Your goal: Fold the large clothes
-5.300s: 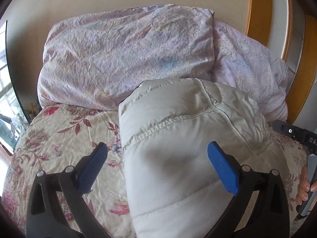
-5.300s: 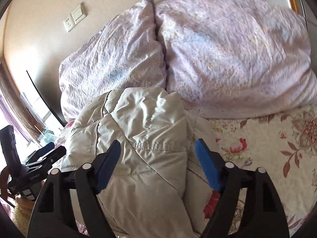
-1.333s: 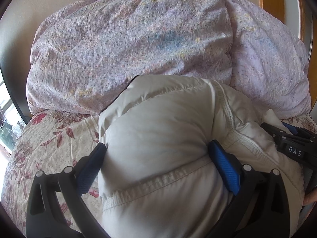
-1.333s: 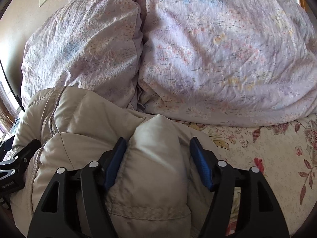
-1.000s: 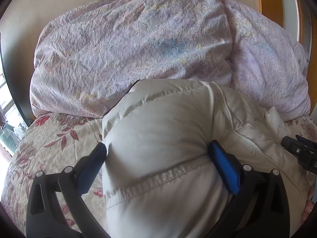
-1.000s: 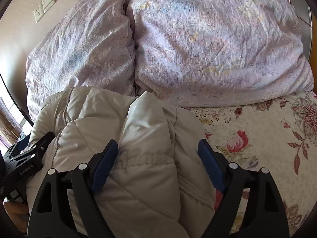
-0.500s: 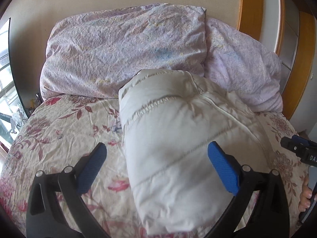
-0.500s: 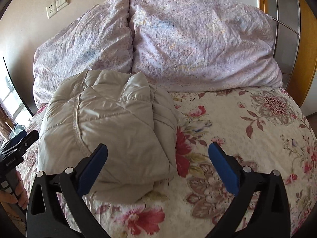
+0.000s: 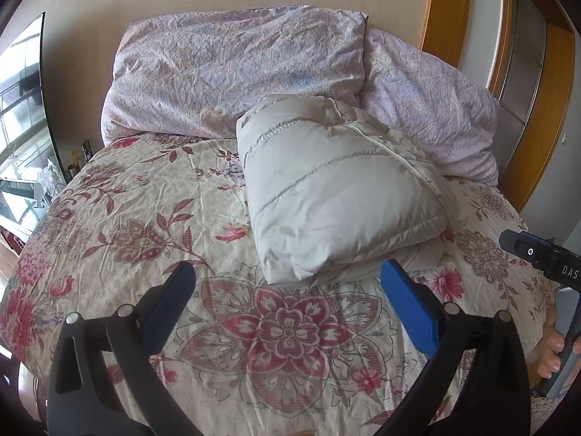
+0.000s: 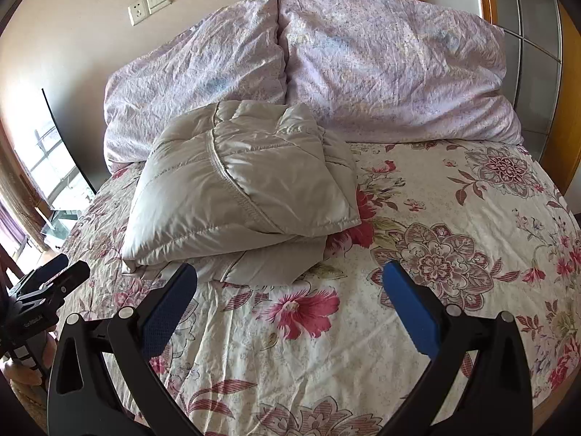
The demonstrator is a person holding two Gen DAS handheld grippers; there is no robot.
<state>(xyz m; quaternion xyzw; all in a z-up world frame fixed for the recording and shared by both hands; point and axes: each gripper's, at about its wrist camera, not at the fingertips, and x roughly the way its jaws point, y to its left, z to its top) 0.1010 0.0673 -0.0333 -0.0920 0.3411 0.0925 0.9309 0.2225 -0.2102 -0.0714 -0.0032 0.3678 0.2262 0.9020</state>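
Observation:
A pale beige puffer jacket (image 9: 337, 189) (image 10: 239, 189) lies folded into a thick bundle on the floral bedspread (image 9: 145, 225) (image 10: 454, 239), its far end against the pillows. My left gripper (image 9: 288, 290) hangs over the spread just short of the bundle's near edge, jaws wide open with nothing between them. My right gripper (image 10: 288, 290) is likewise open and empty, near the bundle's front right corner. In the left wrist view the other gripper and a hand (image 9: 555, 341) show at the right edge. The left tool and its hand (image 10: 40, 298) sit at the right wrist view's left edge.
Two lilac pillows (image 9: 236, 72) (image 10: 392, 58) lean on the wall at the head of the bed. A wooden wardrobe (image 9: 537, 83) stands to the right, a window (image 9: 18, 109) to the left. Wall sockets (image 10: 150, 1) sit above the pillows.
Both grippers let go of the jacket and drew back from it. The right jaws spread wide. The folded bundle stayed in place by the pillows and now lies beyond both grippers' fingertips.

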